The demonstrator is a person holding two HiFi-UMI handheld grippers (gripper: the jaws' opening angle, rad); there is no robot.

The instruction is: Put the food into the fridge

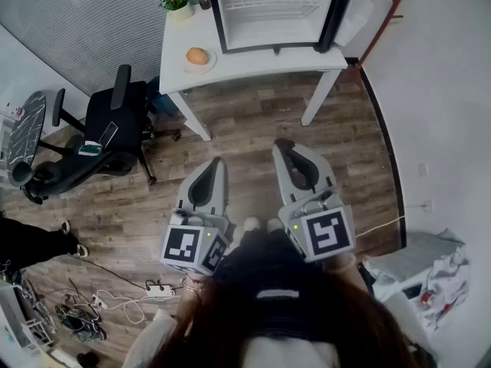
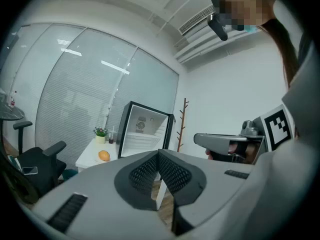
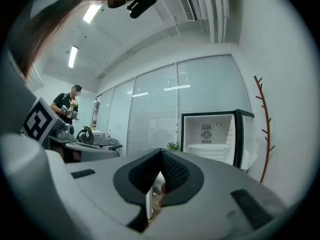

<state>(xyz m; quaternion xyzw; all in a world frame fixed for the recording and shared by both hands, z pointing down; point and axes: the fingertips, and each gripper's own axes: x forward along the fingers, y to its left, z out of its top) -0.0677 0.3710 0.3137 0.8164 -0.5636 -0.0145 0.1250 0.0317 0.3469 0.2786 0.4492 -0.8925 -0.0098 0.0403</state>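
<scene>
Left tongs (image 1: 217, 162) and right tongs (image 1: 282, 143) are grey, black-padded (black-and-white marker cubes (image 1: 186, 245) behind).

The table (image 1: 253, 61) stands at the top centre of the head view, with the fridge (image 1: 270, 10) on its right part. Left of the fridge, the food (image 1: 197, 55) lies on a plate (image 1: 209, 63), and a potted plant (image 1: 178, 3) stands above it at the table's corner. An office chair (image 1: 107, 125) stands on the floor at middle left. The left claw (image 1: 215, 163) and right claw (image 1: 283, 144) sit side by side at lower centre, well apart from the table.

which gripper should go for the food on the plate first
Left, likely: the food lies left of the fridge, more in line with the left gripper, while the right gripper lines up with the fridge. Both are shut and empty.
</scene>
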